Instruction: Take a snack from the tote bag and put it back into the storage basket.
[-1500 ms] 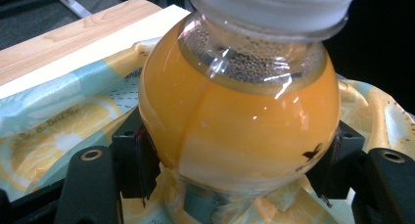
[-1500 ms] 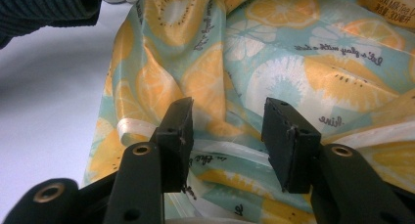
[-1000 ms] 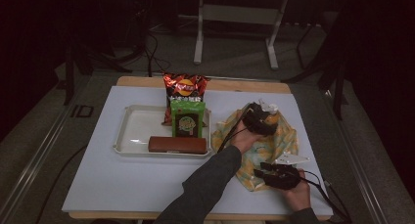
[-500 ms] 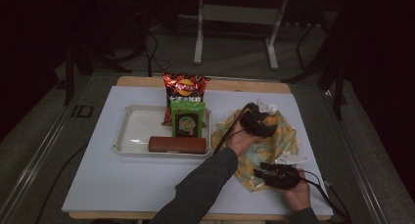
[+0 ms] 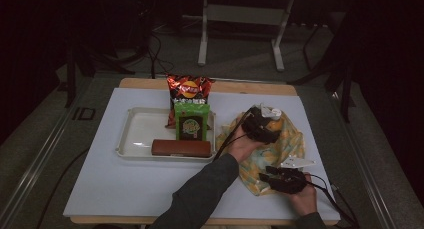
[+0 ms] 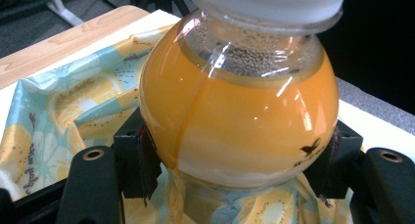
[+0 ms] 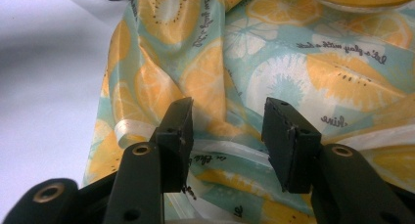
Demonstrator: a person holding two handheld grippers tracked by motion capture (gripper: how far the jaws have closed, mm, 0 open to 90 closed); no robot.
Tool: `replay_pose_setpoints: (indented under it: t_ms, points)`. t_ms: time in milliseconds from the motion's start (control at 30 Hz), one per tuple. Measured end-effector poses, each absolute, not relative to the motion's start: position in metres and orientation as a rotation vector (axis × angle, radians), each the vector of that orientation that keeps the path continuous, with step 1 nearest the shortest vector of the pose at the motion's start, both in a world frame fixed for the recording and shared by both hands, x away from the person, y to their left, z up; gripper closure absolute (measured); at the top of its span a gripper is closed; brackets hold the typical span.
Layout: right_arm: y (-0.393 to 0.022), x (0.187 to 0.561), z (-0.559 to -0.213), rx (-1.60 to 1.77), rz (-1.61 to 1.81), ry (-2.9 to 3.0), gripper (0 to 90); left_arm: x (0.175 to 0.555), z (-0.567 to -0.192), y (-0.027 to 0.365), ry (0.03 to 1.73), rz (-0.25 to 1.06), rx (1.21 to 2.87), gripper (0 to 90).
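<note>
Since the earlier high view, almost nothing on the table has shifted: the left gripper (image 5: pixel 261 125) has only edged slightly, staying over the far part of the fruit-print bag (image 5: pixel 287 146), and the right gripper (image 5: pixel 282 180) keeps its place at the bag's near edge. In the left gripper view the jaws are clamped on a bottle of orange juice (image 6: pixel 240 101), one black pad pressed against each side of its rounded body just below the widest part; the bottle stands roughly upright with its white cap (image 6: pixel 266 6) at the top, and its lower part sits down among the folds of the bag, which is printed with orange and kiwi slices on a pale blue-green ground. In the right gripper view the jaws stand apart with nothing pinched between them, hovering just over the crumpled fabric and a white ribbon-like strap (image 7: pixel 225 153) that runs across it. The bag lies on the right part of the white table (image 5: pixel 115 184). Left of it, well apart from both grippers, a white tray (image 5: pixel 135 139) holds a brown bar (image 5: pixel 181 148) along its near rim, a green snack packet (image 5: pixel 192 123) standing upright, and a red crisp bag (image 5: pixel 190 89) leaning behind that packet at the tray's far rim.
</note>
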State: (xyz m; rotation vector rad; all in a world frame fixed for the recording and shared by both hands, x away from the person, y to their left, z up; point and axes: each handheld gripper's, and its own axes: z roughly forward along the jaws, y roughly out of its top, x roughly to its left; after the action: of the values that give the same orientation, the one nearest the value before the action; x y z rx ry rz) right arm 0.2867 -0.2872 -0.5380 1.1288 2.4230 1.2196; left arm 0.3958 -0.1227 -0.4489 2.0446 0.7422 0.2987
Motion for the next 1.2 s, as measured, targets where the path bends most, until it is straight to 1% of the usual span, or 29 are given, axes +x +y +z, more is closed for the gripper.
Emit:
replay_pose_setpoints:
  t_ms: [1200]
  points:
    - [-0.287,0.287,-0.538,1.127,1.222,2.422,54.5,0.36,-0.426,-0.094,0.725,0.24,2.006,32.9]
